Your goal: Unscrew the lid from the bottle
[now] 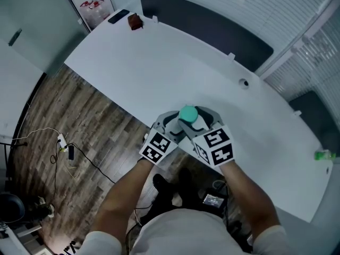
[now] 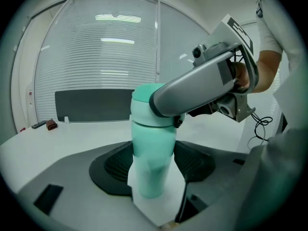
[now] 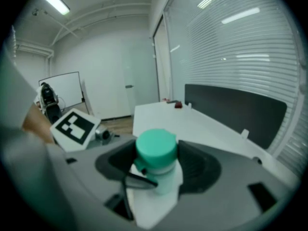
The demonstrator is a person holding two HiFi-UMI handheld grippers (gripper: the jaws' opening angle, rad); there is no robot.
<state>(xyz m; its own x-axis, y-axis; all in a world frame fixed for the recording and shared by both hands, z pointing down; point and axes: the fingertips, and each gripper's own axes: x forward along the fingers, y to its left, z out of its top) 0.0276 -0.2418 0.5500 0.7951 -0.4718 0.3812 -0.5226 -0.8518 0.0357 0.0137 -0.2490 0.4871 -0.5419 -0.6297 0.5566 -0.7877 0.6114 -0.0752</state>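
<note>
Holds a pale green bottle [image 2: 151, 148] upright at the near edge of the desk [image 1: 159, 62], close in front of the body, with both tools meeting on it. Clamps the left gripper [image 2: 153, 172] around the lower body, jaws spread wide but with both dark pads pressed against the bottle's sides, there to anchor it against spinning along with the top. Sets the right gripper [image 3: 155, 163] higher and across, jaws closed on the round green lid [image 3: 155, 146], one pad on each flank, placed for turning. Stacks the two grips one above the other along the bottle's axis, probably to set a twist of the right wrist straight against the left hold. Shows no gap between lid and neck; judged to be at the start of the unscrewing, or early in it. Cannot tell base on the desk from base just above it. Calls next for a firm lower grip and a steady turn of the top; risks a slip on the smooth body with any easing of the squeeze.
</note>
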